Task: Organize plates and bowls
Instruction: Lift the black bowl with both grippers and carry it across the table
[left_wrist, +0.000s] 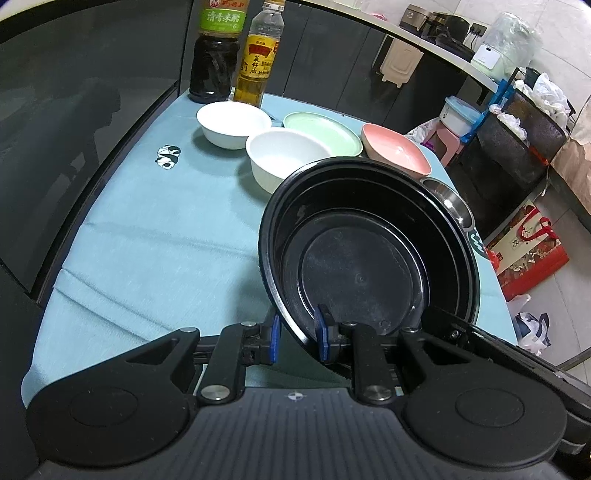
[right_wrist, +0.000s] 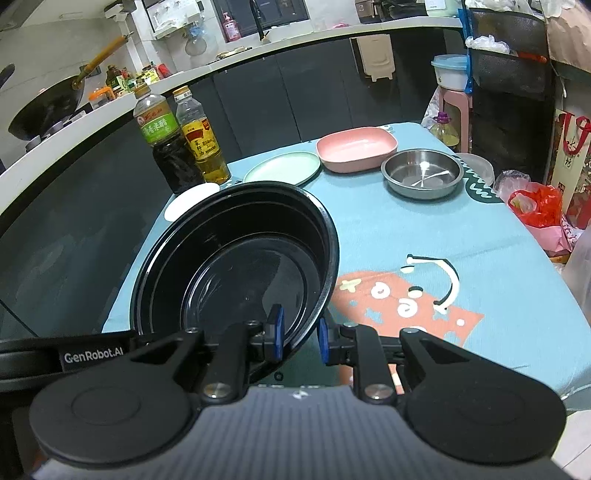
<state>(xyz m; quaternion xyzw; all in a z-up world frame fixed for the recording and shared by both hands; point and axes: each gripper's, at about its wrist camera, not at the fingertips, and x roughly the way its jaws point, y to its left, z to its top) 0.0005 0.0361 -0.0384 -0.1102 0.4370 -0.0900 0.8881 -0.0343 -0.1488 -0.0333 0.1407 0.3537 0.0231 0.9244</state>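
- Desk (right_wrist: 424, 240): covered in a light blue cloth with a cartoon print; it fills the centre of both wrist views.
- Black bowl (left_wrist: 369, 251): the largest dish, tilted and lifted clear of the cloth. It sits centre-right in the left wrist view and centre-left in the right wrist view. You hold it between both tools, one on each side of the rim.
- Left hand-held gripper (left_wrist: 297, 334): bottom centre of its frame. Jaws are narrow, blue pads on either side of the black bowl's rim, gripping it.
- Right hand-held gripper (right_wrist: 300, 338): bottom centre of its frame. Jaws are narrow around the opposite rim; the left pad lies against the inner wall, while a small gap shows at the right pad, so I cannot tell if the grip is firm.
- Two bottles, upper left: dark vinegar bottle (right_wrist: 166, 147) and yellow oil bottle (right_wrist: 201, 142), side by side at the desk's far edge.
- Pink bowl (right_wrist: 356, 147), green plate (right_wrist: 282, 168) and steel bowl (right_wrist: 423, 177): in a row across the far part of the desk.
- Two white bowls (left_wrist: 232, 123) (left_wrist: 284, 158): near the bottles, upper centre of the left wrist view.
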